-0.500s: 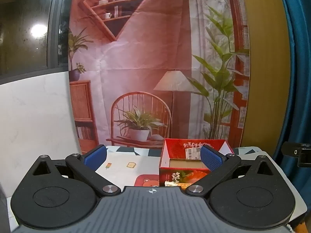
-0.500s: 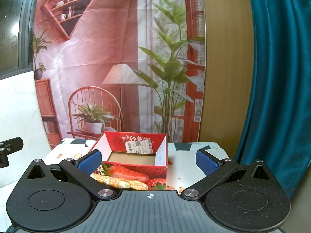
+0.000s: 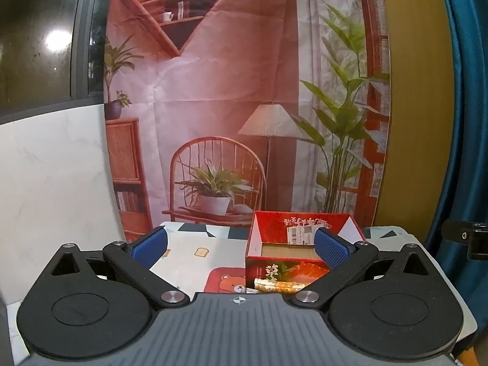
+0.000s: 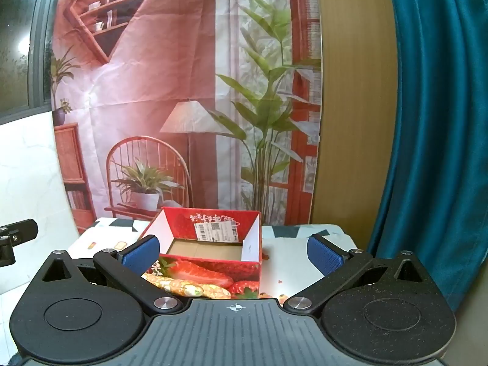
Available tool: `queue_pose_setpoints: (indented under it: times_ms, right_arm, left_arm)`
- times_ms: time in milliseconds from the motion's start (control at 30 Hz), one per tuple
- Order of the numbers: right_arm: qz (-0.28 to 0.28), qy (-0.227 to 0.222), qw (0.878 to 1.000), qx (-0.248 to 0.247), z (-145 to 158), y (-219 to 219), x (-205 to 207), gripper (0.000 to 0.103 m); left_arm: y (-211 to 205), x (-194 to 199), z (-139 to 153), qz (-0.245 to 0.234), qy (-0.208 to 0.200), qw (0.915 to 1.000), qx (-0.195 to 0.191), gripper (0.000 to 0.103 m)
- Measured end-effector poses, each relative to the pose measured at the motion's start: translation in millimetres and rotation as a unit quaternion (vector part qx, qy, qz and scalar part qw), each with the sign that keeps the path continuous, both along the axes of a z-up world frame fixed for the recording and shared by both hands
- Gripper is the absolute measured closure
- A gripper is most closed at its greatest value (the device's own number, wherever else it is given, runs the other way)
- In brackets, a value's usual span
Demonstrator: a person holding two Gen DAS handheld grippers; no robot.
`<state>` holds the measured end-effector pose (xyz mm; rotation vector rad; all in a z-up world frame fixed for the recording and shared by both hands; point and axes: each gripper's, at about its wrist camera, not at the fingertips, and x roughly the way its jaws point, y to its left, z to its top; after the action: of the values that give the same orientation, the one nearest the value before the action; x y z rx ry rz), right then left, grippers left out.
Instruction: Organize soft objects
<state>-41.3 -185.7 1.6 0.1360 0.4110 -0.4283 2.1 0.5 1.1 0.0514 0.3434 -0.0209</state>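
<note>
A red open-topped box with strawberry print [image 3: 286, 270] [image 4: 213, 267] stands on the table; its cardboard floor shows nothing inside. A golden patterned soft packet [image 3: 279, 285] [image 4: 186, 286] lies on the table against the box's near side, partly hidden by each gripper body. My left gripper [image 3: 240, 245] is open and empty, above the table short of the box. My right gripper [image 4: 233, 251] is open and empty, its left finger just left of the box.
The table has a patterned cloth with a red bear mat [image 3: 227, 280]. A printed room backdrop [image 3: 231, 106] hangs behind it, a white wall [image 3: 55, 170] at left, a blue curtain [image 4: 427, 122] at right. The other gripper's edge [image 3: 463, 239] shows at right.
Both views have shifted very slightly; the box and packet stay put and both grippers remain open.
</note>
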Motion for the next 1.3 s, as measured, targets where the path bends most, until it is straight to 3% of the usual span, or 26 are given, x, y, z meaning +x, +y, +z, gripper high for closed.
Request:
queue_pose_setpoints:
  times_ms: [1300]
  right_arm:
    - [0.0, 0.001, 1.0, 0.001, -1.3, -1.1, 0.9, 0.0]
  left_arm:
    - [0.8, 2.4, -2.8, -0.005, 0.008, 0.9999, -0.003, 0.0]
